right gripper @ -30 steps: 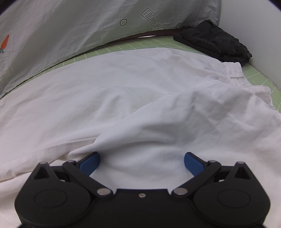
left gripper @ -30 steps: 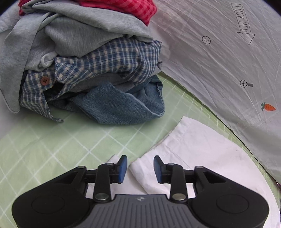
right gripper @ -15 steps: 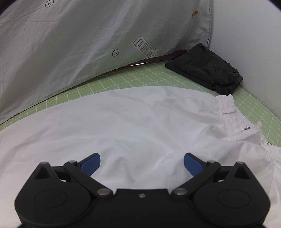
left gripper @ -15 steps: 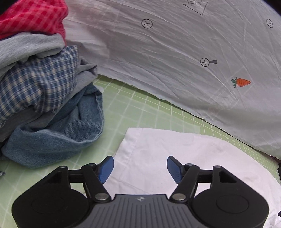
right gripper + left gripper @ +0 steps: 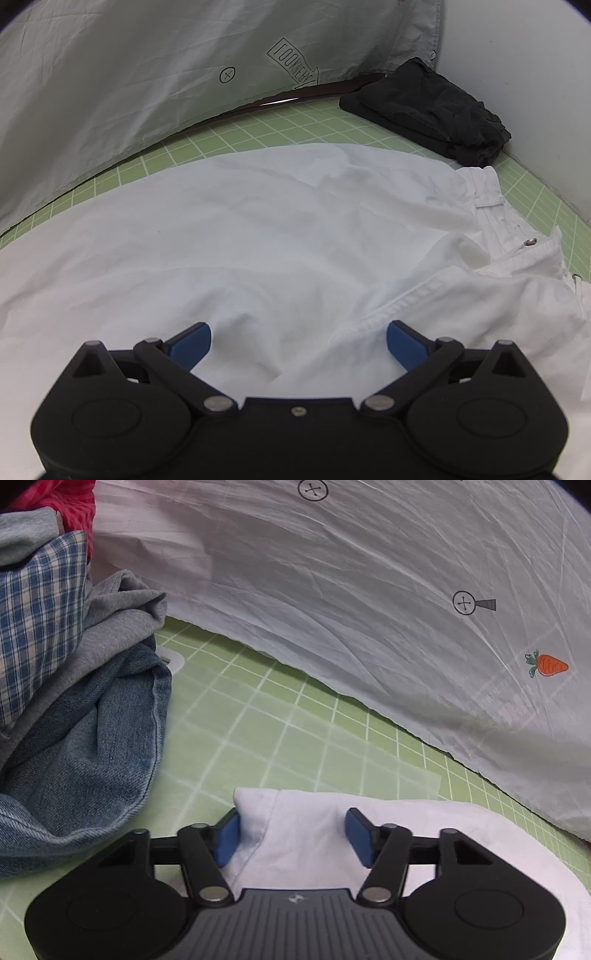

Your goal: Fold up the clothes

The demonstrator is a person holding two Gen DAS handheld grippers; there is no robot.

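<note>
Straddling the white trousers [image 5: 306, 834], left gripper [image 5: 291, 836] and right gripper [image 5: 298, 343], fingers [image 5: 190, 345] wide apart, gripping nothing.

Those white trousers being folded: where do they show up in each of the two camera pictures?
Left wrist view: only a hem corner of the white trousers, bottom centre, between the open left tool's blue fingers.
Right wrist view: the white trousers fill the middle, waistband at right, with the open right tool over them.
Shared landmark: the green grid mat under the grey printed sheet.
</note>
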